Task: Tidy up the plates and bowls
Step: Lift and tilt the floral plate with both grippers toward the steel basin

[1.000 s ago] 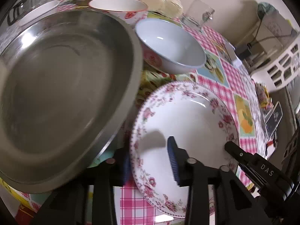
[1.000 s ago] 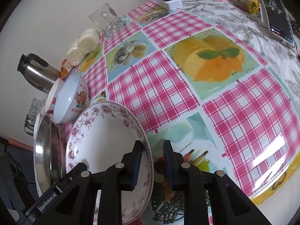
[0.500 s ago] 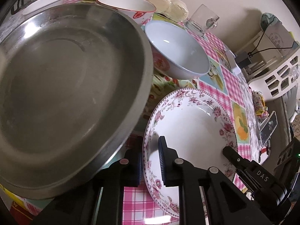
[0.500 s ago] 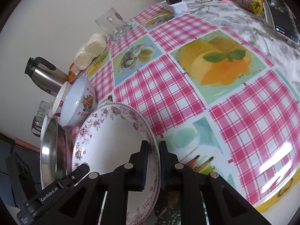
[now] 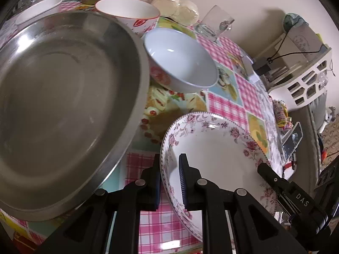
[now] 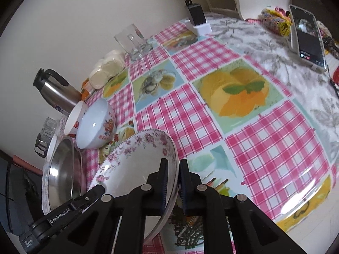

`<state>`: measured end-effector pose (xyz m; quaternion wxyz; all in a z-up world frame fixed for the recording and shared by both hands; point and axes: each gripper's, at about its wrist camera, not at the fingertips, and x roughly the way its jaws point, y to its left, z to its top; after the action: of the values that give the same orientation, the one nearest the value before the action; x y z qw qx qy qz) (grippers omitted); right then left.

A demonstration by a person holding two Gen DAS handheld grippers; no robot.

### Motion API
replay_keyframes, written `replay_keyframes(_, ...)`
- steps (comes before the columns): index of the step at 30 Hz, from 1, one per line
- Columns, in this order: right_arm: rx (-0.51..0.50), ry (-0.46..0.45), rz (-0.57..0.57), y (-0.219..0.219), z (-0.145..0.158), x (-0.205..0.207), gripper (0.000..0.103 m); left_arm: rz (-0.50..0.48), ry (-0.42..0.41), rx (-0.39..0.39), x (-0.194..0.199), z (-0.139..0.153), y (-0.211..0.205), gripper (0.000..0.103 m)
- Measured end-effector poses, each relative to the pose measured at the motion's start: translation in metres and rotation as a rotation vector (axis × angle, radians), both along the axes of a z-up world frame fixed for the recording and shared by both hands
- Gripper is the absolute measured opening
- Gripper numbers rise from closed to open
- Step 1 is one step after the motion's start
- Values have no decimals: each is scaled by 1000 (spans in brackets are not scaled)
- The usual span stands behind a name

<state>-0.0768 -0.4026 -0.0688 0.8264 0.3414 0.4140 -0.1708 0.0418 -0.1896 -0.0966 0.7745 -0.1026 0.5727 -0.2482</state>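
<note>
Both grippers have gone from straddling the rim with a gap to pinching it: the left gripper (image 5: pixel 169 182) is clamped on the near-left edge of the floral plate (image 5: pixel 214 148), and the right gripper (image 6: pixel 172 182) is clenched on its opposite edge (image 6: pixel 135 160). In the right wrist view the plate now sits tilted, its right rim raised off the checked tablecloth (image 6: pixel 275 148) — it looks as if the lift has only just begun. Nothing appears stacked or sorted yet, as far as these views show. The steel pan (image 5: pixel 63 105) lies just left of the plate, the pale blue bowl (image 5: pixel 182 61) stands behind it, a white bowl with a red rim (image 5: pixel 127 10) sits farther back beside the steel flask (image 6: pixel 57 93), and a small white dish (image 5: pixel 38 10) rests at the far left. My reading is that the task is at an early stage — one plate in hand, the bowls and pan not yet dealt with, and where the plate should go cannot be told from here.
</note>
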Motion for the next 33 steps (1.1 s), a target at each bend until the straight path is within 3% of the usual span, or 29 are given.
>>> replay_keyframes(17, -107, -184, 2, 21, 72, -11, 12, -7, -142, -103, -2, 61, 28, 16)
replay_keyframes(24, -107, -176, 28, 39, 75, 2, 12, 22, -185, -99, 4, 78, 52, 16)
replay_keyframes(33, -113, -185, 67, 71, 80, 24, 12, 79, -172, -91, 23, 81, 85, 16)
